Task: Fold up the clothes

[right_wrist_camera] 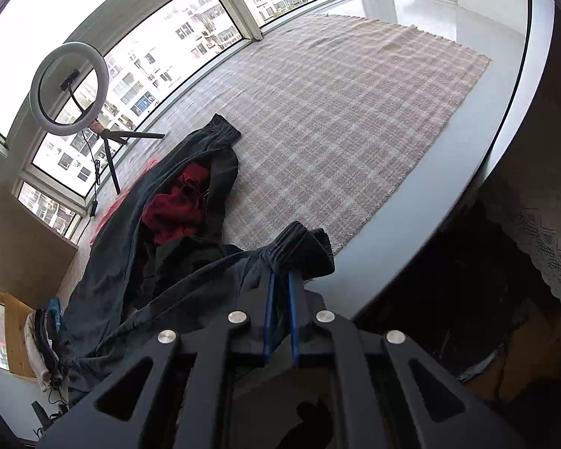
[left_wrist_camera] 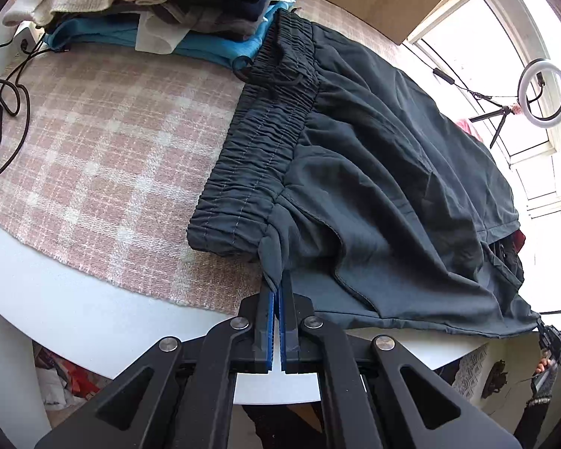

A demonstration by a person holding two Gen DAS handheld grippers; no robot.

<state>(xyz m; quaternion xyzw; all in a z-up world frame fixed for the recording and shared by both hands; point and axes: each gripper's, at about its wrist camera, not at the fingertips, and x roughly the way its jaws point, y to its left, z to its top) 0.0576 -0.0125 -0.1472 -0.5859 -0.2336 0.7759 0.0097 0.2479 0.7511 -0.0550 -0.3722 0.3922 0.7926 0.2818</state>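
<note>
From the left wrist, the left gripper (left_wrist_camera: 278, 284) pinches the dark trousers (left_wrist_camera: 374, 172) just below the waistband on the checked cloth (left_wrist_camera: 104, 157), while from the right wrist the right gripper (right_wrist_camera: 281, 277) clamps an elastic cuff (right_wrist_camera: 299, 247), so both ends look gripped and the next move is probably a joint lift and fold.

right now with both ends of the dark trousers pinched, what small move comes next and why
Probably lift both together: the left gripper pinches fabric beside the waistband, the right gripper a gathered cuff, and the dark trousers lie rumpled over a red garment.
</note>
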